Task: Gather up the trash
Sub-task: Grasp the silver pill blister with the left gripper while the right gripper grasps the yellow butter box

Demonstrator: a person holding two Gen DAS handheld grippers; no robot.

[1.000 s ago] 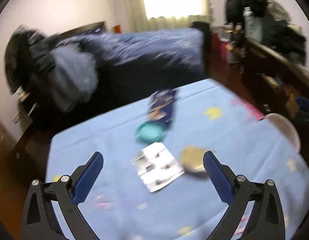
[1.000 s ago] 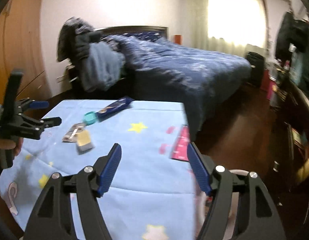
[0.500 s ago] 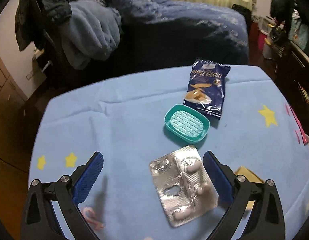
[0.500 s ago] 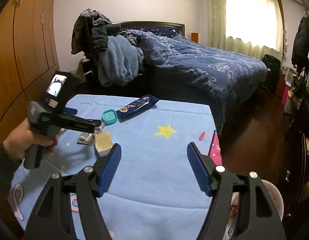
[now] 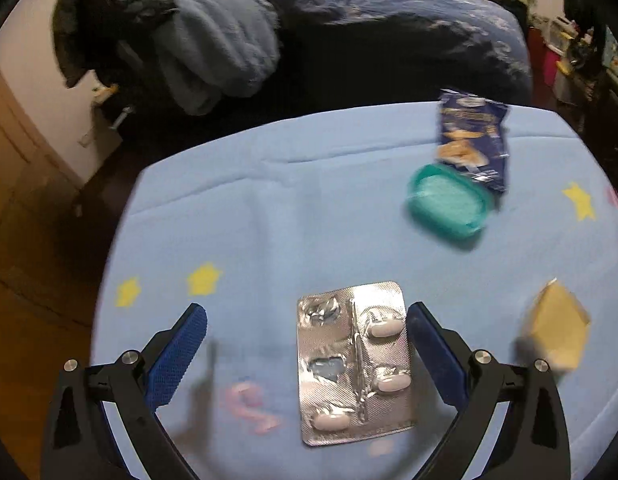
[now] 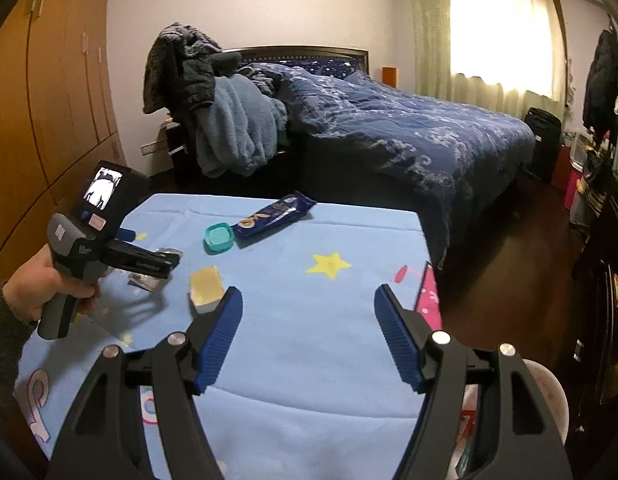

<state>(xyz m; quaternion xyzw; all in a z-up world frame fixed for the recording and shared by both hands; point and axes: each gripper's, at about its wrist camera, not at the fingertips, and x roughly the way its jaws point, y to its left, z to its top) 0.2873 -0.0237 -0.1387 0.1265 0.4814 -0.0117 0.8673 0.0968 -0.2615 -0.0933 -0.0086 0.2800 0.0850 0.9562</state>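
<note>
A silver pill blister pack (image 5: 353,362) lies flat on the light blue tablecloth (image 5: 293,224). My left gripper (image 5: 307,344) is open and low over it, with the pack just inside the right finger (image 5: 433,352). A tan crumpled wrapper (image 5: 557,328) lies to the right, a teal lid (image 5: 449,210) and a dark blue snack packet (image 5: 473,140) farther back. In the right wrist view my right gripper (image 6: 309,336) is open and empty above the cloth; the left gripper (image 6: 149,262), wrapper (image 6: 207,288), lid (image 6: 219,238) and packet (image 6: 275,214) show there.
A bed with a dark blue quilt (image 6: 409,136) stands behind the table. Clothes (image 6: 213,112) are piled at its head. A wooden wardrobe (image 6: 41,112) is on the left. A white bin (image 6: 549,400) stands below the table's right edge.
My left gripper has swung left and dropped toward the blister pack, which now lies between its fingers. The right gripper has stayed nearly still.
</note>
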